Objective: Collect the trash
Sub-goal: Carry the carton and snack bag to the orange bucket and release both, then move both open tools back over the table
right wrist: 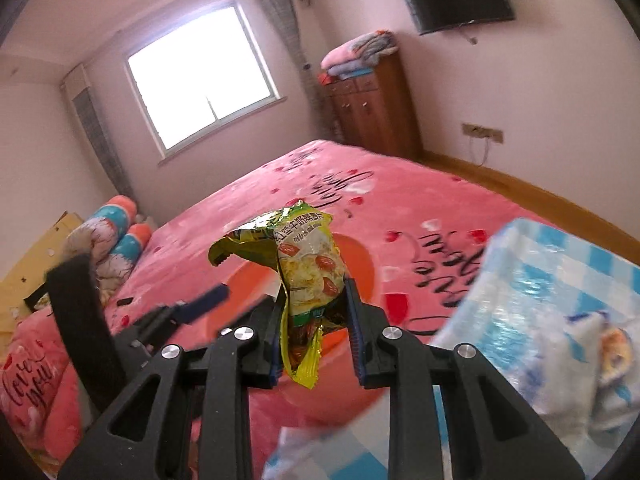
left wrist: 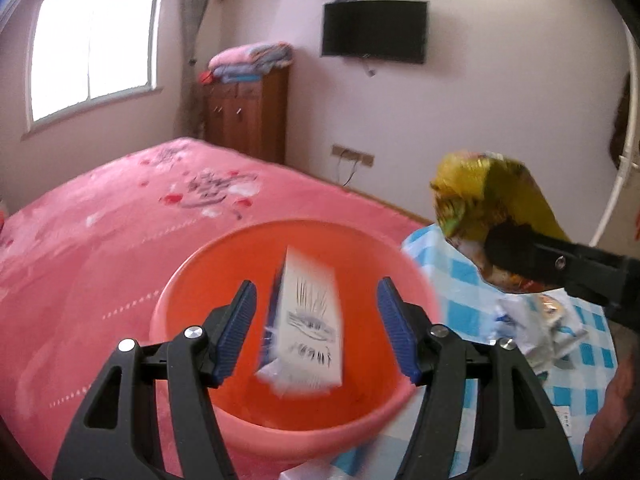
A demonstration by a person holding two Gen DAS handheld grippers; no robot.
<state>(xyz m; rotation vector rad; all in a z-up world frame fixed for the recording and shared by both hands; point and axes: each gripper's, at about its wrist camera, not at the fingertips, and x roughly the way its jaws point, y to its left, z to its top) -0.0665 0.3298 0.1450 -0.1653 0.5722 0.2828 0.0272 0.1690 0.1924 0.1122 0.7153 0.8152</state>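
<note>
The white box (left wrist: 306, 322), printed with dark line drawings, sits blurred and tilted between the blue pads of my left tongs (left wrist: 316, 326), with clear gaps on both sides, so those tongs stand apart and grip nothing. It hangs over the mouth of the orange basin (left wrist: 192, 280); whether it touches the basin I cannot tell. The basin rests on the pink bed (left wrist: 100, 220), just beside a blue-and-white checked cloth (left wrist: 456, 312) that carries a few more pale wrappers (left wrist: 536, 332).

My right tongs (right wrist: 312, 320) are clamped on a crumpled yellow-green snack bag (right wrist: 308, 264). Its lower end is pinched between the pads and the torn top stands up above them. From the left camera that bag is raised to the right of the basin, above the checked cloth.

Further off, a wooden cabinet (right wrist: 372, 108) topped with folded blankets (right wrist: 360, 54) stands against the wall, near a bright window (right wrist: 200, 76) and a dark wall-mounted screen (left wrist: 374, 32).
</note>
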